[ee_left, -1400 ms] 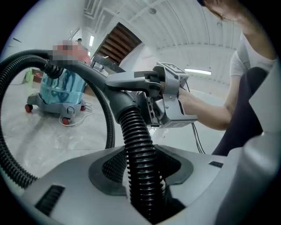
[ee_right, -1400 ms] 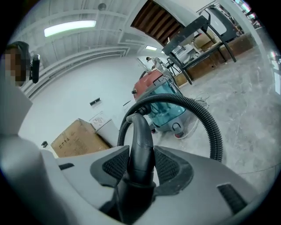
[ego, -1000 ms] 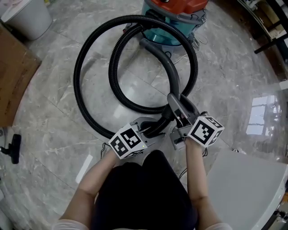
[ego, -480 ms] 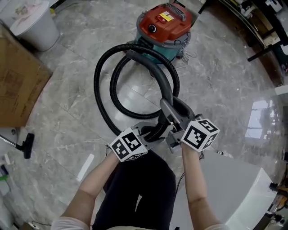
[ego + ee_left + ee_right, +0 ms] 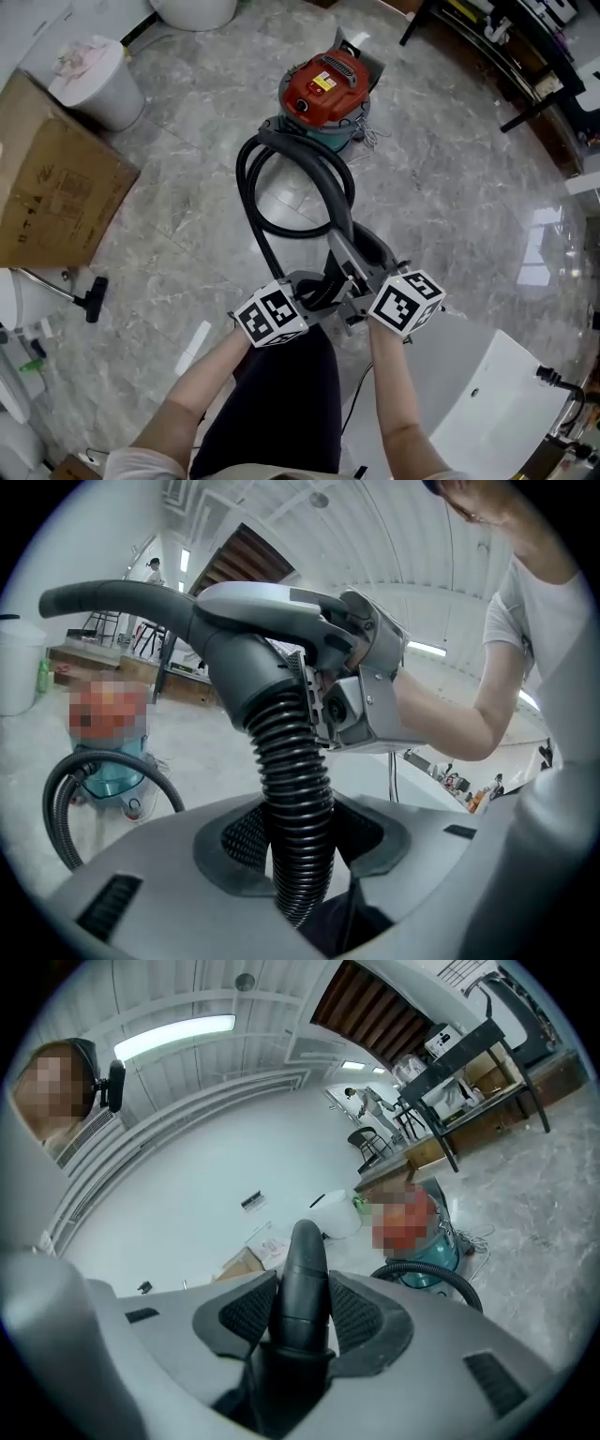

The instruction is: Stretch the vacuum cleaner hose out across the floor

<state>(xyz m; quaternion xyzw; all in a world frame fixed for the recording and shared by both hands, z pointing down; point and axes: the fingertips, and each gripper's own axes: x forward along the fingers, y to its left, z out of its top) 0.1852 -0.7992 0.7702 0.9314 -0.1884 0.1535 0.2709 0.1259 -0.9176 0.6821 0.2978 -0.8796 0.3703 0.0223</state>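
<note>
The red-topped, teal vacuum cleaner stands on the marble floor at the top of the head view. Its black ribbed hose runs in a narrow loop from the cleaner up to my hands. My left gripper is shut on the ribbed hose just below the grey curved handle, and its jaws have just closed slightly further on it. My right gripper is shut on the handle's dark tube, close beside the left one. Both are held well above the floor.
A cardboard box and a white bin stand at the left. A black floor nozzle lies near the left edge. A white panel sits at the lower right, and dark table legs stand at the top right.
Both grippers have risen together with the hose end and handle. The wide double loop on the floor has been drawn into a narrower, taller one, and the whole cleaner has come into view.
</note>
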